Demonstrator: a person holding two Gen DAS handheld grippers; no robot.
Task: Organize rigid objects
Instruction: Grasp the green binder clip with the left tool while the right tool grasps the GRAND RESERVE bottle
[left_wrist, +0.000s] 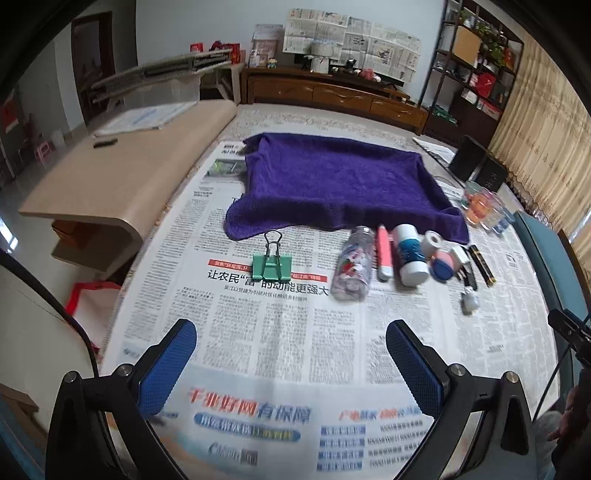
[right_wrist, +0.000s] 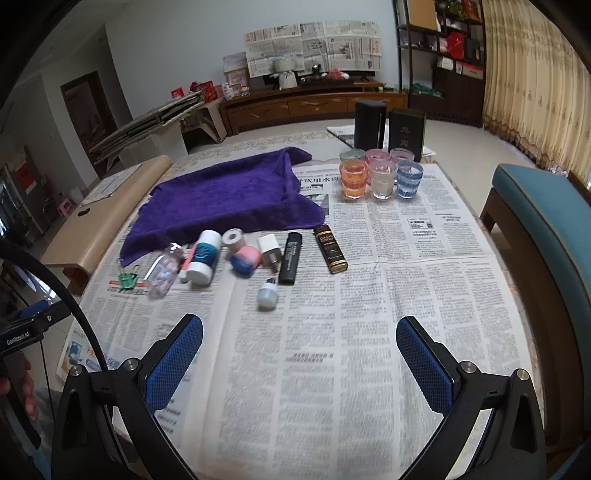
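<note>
On the newspaper-covered table a row of small objects lies in front of a purple towel (left_wrist: 340, 181) (right_wrist: 229, 195). From the left: a green binder clip (left_wrist: 271, 264) (right_wrist: 127, 279), a clear bottle of tablets (left_wrist: 352, 264) (right_wrist: 164, 271), a pink tube (left_wrist: 384, 253), a white-and-blue bottle (left_wrist: 408, 254) (right_wrist: 203, 256), a tape roll (right_wrist: 234, 238), a pink-and-blue case (right_wrist: 243, 258), a white charger plug (right_wrist: 269, 251), a black lighter (right_wrist: 290, 262), a dark gold-edged box (right_wrist: 330, 249) and a small white bulb-like piece (right_wrist: 267, 293). My left gripper (left_wrist: 291, 363) and right gripper (right_wrist: 299, 363) hover open, empty, short of the row.
Several coloured glass cups (right_wrist: 380, 173) and two black boxes (right_wrist: 388, 127) stand at the far right of the table. A teal chair (right_wrist: 546, 236) is on the right, a beige bench (left_wrist: 122, 173) on the left. A hand shows at the left edge of the right wrist view.
</note>
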